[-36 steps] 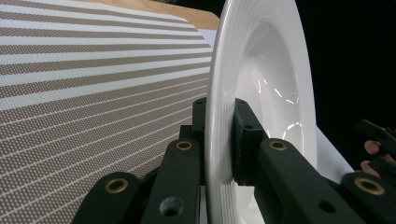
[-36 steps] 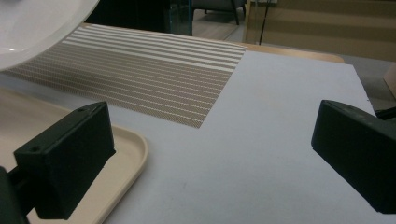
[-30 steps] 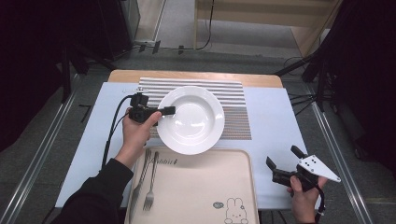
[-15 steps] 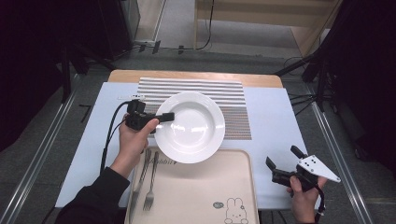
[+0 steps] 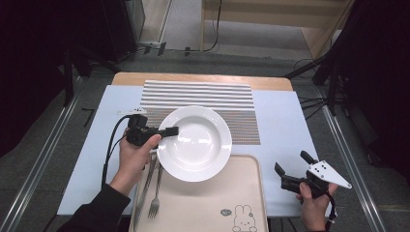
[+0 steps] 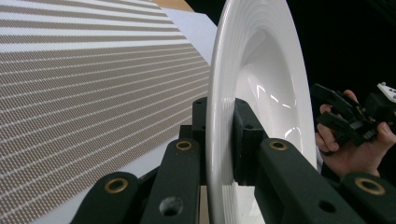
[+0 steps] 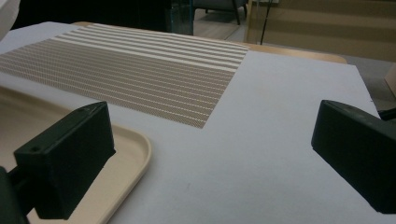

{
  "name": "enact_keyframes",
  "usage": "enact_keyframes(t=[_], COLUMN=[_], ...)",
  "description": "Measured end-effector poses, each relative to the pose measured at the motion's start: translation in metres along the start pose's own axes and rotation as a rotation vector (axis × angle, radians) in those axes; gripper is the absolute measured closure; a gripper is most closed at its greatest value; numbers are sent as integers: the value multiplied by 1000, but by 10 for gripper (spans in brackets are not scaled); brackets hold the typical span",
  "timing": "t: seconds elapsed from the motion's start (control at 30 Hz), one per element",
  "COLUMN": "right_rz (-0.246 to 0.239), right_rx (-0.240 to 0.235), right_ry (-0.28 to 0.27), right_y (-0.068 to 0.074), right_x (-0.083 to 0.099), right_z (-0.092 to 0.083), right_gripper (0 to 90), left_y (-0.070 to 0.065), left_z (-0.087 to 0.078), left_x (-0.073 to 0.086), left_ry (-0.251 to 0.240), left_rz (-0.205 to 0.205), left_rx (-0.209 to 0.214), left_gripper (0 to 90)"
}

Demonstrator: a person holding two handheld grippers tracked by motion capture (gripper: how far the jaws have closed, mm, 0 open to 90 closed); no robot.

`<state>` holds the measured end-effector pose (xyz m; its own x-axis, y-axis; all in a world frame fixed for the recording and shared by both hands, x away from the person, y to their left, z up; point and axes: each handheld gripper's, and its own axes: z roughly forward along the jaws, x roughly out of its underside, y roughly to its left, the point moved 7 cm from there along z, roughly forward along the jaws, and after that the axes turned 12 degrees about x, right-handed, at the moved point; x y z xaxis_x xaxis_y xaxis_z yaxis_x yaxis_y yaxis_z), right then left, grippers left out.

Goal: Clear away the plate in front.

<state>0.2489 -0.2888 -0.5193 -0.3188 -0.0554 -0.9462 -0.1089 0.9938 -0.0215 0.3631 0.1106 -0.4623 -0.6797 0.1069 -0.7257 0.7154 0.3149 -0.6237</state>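
— Where is the white plate (image 5: 194,143)?

— Gripped at its left rim by the left gripper (image 5: 164,131), its fingers (image 6: 250,140) clamped on either side of the rim, as the left gripper view shows. The plate overlaps the near edge of the striped mat (image 5: 198,94) and the far edge of the beige tray (image 5: 212,203).

— Anything in them?

— The plate is empty. Cutlery, a fork (image 5: 155,193) among it, lies at the tray's left edge; the rest is bare save a printed rabbit (image 5: 240,216).

— What has changed?

— A second ago the plate sat farther back on the mat; it has come toward the tray. The right gripper (image 5: 291,170) has kept still.

— And room to move?

— The right gripper, fingers (image 7: 65,163) spread and grasping nothing, hovers near the desk's (image 5: 280,121) front right corner, beside the tray. Bare desk lies to the right of the mat.
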Motion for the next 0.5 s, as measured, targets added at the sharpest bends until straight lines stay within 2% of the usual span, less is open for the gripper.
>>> enact_keyframes(t=[0.2, 0.5], right_rz=[1, 2], right_rx=[-1, -1], right_ry=[0, 1], right_y=[0, 1], right_x=[0, 0], right_z=[0, -1], right_gripper=[0, 0], left_y=[-8, -15], left_z=[0, 2], left_x=[15, 38], left_ry=[10, 33], left_rz=[0, -22], left_rx=[17, 35], left_gripper=[814, 814])
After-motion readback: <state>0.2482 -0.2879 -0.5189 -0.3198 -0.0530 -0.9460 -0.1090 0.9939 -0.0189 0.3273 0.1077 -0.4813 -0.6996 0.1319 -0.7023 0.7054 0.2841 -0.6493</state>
